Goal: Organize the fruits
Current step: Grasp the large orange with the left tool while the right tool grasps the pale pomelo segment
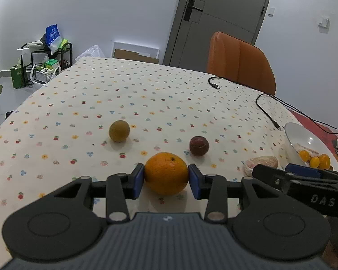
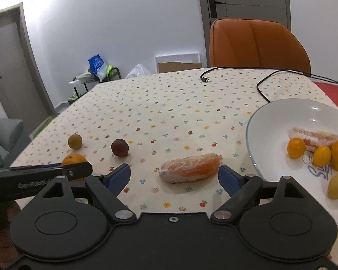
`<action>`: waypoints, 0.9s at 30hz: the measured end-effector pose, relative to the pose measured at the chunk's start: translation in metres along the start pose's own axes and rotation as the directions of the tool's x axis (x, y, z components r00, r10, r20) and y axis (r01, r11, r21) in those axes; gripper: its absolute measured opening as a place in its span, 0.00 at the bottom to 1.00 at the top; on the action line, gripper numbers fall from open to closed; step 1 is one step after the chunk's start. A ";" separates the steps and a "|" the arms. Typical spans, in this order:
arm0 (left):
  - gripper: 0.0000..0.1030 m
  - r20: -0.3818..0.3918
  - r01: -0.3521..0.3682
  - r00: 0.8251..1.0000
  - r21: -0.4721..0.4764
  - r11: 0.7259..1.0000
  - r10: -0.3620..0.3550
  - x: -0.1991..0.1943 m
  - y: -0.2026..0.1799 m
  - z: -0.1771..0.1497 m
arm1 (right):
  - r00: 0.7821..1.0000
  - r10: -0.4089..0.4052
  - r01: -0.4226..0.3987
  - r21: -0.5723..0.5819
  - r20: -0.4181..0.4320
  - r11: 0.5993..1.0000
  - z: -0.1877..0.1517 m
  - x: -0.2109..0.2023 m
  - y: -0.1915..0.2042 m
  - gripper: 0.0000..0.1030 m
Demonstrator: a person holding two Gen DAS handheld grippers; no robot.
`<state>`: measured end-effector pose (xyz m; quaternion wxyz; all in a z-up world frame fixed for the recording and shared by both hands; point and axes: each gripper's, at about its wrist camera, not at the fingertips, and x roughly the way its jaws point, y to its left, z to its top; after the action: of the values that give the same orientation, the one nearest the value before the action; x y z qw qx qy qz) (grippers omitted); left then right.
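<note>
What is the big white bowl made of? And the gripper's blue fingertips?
The white bowl looks like glazed ceramic, maybe glass: glossy, with bright light spots on its wall. The blue fingertips of the left gripper look like matte rubber or soft plastic; they show no shine.

We see an orange resting on the tablecloth, well left of the white bowl; a dark red fruit and a greenish-brown one lie farther out, a peeled pomelo segment lies just beside the bowl, and small yellow-orange fruits sit inside it
</note>
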<state>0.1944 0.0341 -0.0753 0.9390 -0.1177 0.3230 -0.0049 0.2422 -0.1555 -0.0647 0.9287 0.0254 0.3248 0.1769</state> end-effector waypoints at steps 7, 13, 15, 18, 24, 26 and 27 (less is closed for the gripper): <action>0.40 0.002 0.001 1.000 -0.040 0.999 -0.001 0.001 0.011 0.004 | 0.999 -0.040 0.039 -0.033 -0.022 0.999 0.002 0.013 0.009 0.78; 0.40 0.002 0.007 1.000 -0.070 0.997 -0.007 -0.001 0.016 0.003 | 0.997 -0.073 0.072 -0.061 -0.019 0.996 0.003 0.020 0.012 0.74; 0.40 0.005 0.012 1.000 -0.076 0.997 -0.011 -0.002 0.016 0.003 | 0.996 -0.088 0.087 -0.061 -0.013 0.994 0.003 0.022 0.012 0.68; 0.40 0.006 0.013 1.000 -0.080 0.997 -0.013 -0.004 0.016 0.002 | 0.992 -0.124 0.123 -0.070 -0.001 0.990 0.002 0.023 0.011 0.51; 0.40 -0.003 0.003 1.000 -0.091 0.996 -0.004 -0.006 0.015 0.000 | 0.998 -0.058 0.058 -0.056 -0.003 0.997 0.000 0.017 0.004 0.49; 0.40 -0.001 0.000 1.000 -0.087 0.996 0.000 -0.008 0.013 0.000 | 1.000 -0.009 0.008 -0.044 -0.008 0.999 -0.002 0.012 0.003 0.49; 0.40 0.002 -0.001 1.000 -0.083 0.997 0.001 -0.009 0.012 -0.001 | 1.000 0.025 -0.025 -0.037 -0.012 0.999 -0.003 0.010 0.003 0.49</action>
<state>0.1856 0.0467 -0.0728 0.9337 -0.1563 0.3220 0.0093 0.2464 -0.1494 -0.0729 0.9250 0.0112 0.3262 0.1947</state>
